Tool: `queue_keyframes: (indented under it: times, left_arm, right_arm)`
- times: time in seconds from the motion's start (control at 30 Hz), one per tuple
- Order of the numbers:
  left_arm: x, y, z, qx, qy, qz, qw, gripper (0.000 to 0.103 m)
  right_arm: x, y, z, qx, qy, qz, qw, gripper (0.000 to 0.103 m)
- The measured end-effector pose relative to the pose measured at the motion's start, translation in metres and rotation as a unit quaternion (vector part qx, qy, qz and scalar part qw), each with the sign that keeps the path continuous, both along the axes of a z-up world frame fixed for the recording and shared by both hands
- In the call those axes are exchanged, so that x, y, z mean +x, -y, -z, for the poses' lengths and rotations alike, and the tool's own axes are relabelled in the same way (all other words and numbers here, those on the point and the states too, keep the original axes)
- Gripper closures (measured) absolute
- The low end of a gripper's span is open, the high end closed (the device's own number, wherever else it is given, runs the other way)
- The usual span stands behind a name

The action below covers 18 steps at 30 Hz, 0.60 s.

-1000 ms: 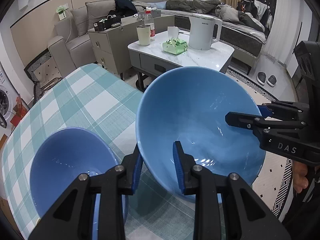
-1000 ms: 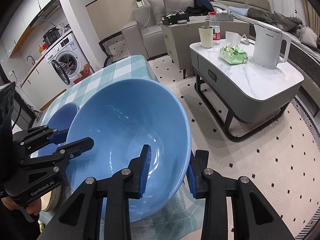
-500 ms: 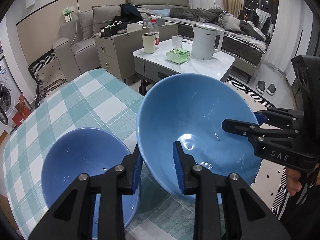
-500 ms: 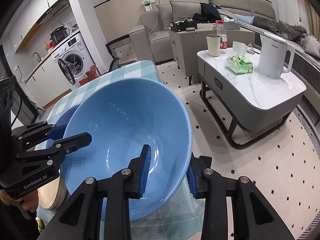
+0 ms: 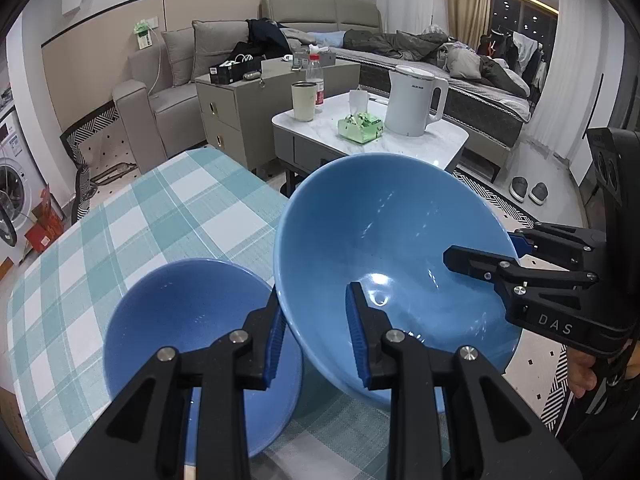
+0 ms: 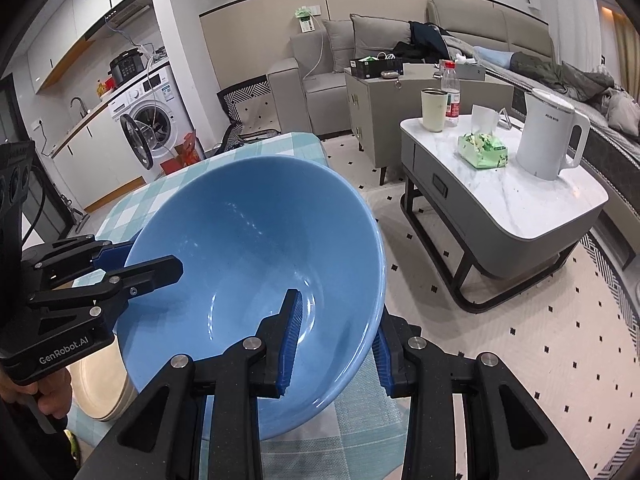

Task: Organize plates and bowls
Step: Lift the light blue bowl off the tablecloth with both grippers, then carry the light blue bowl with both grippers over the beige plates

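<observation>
Gripping opposite rims, the left gripper (image 5: 316, 332) and right gripper (image 6: 334, 344) are both clamped on the big bowl (image 5: 392, 264), which hangs tilted above the checked table (image 5: 132, 220). A smaller bowl (image 5: 188, 328) sits empty just beside and below it, nearer the left gripper. Neither bowl holds anything.

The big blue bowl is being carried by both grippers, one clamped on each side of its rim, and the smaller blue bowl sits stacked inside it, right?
Not quite. The smaller blue bowl is not inside the big blue bowl; it sits on its own on the checked tablecloth, as the left wrist view shows. The rest holds: the left gripper and the right gripper each clamp the rim.
</observation>
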<state>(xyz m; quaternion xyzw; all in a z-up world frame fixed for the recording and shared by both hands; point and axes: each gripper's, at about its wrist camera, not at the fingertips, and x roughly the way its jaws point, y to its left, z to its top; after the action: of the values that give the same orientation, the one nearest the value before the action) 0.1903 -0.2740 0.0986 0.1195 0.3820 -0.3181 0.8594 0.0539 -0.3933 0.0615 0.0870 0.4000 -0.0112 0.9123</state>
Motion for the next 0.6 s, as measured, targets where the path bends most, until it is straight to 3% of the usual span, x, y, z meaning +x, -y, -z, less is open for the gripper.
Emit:
queue_keyframes:
  times: [0.23,0.6]
  left_arm:
    - [0.0,-0.009,-0.008,-0.011,0.006,-0.003,0.9999,0.075]
    - [0.003,-0.04,-0.019,-0.028,0.017,-0.028,0.9991,0.075]
  right_arm:
    - [-0.002,-0.008,-0.014,-0.01,0.01,-0.001,1.0,0.07]
    - [0.002,-0.034,-0.041,-0.034,0.034,-0.016,0.999,0.082]
